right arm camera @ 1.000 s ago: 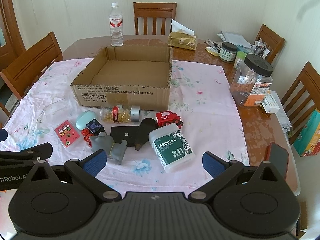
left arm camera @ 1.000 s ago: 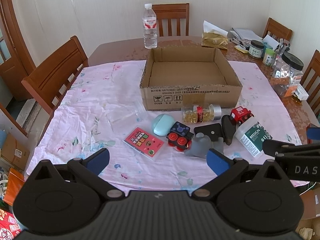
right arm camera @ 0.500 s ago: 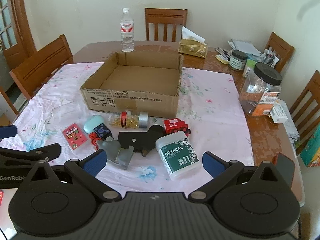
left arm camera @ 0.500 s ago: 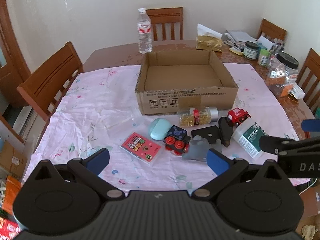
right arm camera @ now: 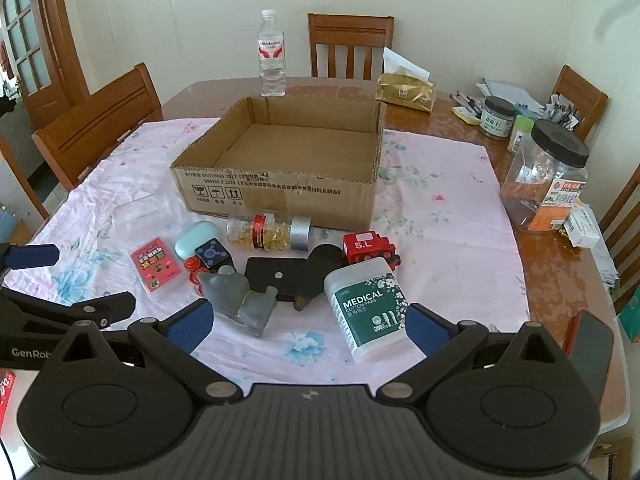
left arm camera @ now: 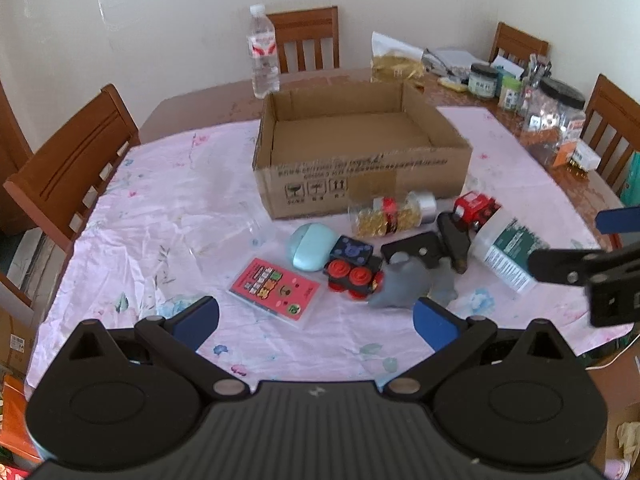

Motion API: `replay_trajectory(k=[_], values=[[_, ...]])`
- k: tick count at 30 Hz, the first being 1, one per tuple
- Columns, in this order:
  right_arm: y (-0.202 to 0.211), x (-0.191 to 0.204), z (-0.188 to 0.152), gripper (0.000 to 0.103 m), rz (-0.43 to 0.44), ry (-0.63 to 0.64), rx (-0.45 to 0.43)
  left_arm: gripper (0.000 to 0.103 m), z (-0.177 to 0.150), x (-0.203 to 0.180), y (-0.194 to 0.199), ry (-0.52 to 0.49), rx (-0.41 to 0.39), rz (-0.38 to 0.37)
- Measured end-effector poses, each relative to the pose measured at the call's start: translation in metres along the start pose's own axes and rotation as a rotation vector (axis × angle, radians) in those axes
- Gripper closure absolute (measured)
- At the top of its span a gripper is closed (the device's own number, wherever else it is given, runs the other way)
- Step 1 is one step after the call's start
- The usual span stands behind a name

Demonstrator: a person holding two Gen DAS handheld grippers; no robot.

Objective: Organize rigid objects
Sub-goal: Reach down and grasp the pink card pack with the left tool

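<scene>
Currently both grippers hover above the near table edge, jaws spread wide and holding nothing: left gripper (left arm camera: 316, 318), right gripper (right arm camera: 308, 322).

Landmark — the open brown cardboard box (right arm camera: 280, 196), apparently empty, on the pink floral cloth (right arm camera: 440, 216). All task objects lie in a loose cluster on the near side of the box, between it and the grippers.

Governing relation: the white rectangular cotton-swab container with the green label (right arm camera: 366, 310) lies directly ahead of the right gripper, just beyond its right finger, its long axis running roughly toward the box, slightly skewed. The right gripper is judged nearer; a grasp across the short width should suit.

Count, each one unless noted:
- clear bottle of yellow capsules with a silver cap (right arm camera: 268, 232), lying against the box's near wall, long axis parallel to it
- pale blue oval case (right arm camera: 194, 236)
- pink flat card pack (right arm camera: 156, 266) — nearest the left gripper
- toy vehicles, two: red (right arm camera: 370, 250); dark blue with red wheels (right arm camera: 210, 260)
- black flat plate (right arm camera: 280, 278)
- grey moulded figure (right arm camera: 240, 296)
</scene>
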State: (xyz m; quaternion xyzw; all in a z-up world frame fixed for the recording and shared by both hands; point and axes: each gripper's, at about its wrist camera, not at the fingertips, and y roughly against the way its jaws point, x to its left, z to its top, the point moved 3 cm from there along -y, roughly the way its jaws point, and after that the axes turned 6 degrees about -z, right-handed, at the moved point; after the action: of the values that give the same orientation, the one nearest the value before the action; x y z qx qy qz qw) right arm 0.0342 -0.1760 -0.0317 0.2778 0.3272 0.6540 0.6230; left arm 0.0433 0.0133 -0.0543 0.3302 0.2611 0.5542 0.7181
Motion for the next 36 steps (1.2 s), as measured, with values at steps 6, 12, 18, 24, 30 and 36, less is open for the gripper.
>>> replay_trajectory(k=[6, 12, 18, 24, 30, 36], values=[[-0.021, -0.001, -0.007, 0.000, -0.018, -0.020, 0.049, 0.001, -0.013, 0.023, -0.033, 0.016, 0.033, -0.028], [-0.039, 0.002, -0.004, 0.000, -0.054, -0.041, 0.093, 0.001, -0.022, 0.042, -0.064, -0.003, 0.092, -0.067], [-0.052, 0.007, 0.002, 0.000, -0.076, -0.084, 0.123, 0.001, -0.025, 0.055, -0.092, -0.046, 0.137, -0.099], [-0.063, 0.016, 0.006, 0.000, -0.071, -0.105, 0.138, 0.000, -0.025, 0.068, -0.108, -0.064, 0.161, -0.153], [-0.075, 0.031, 0.002, 0.000, -0.022, -0.105, 0.174, 0.000, -0.018, 0.072, -0.116, -0.109, 0.148, -0.178], [-0.088, 0.050, -0.011, 0.000, 0.044, -0.055, 0.228, 0.000, -0.014, 0.075, -0.119, -0.149, 0.140, -0.209]])
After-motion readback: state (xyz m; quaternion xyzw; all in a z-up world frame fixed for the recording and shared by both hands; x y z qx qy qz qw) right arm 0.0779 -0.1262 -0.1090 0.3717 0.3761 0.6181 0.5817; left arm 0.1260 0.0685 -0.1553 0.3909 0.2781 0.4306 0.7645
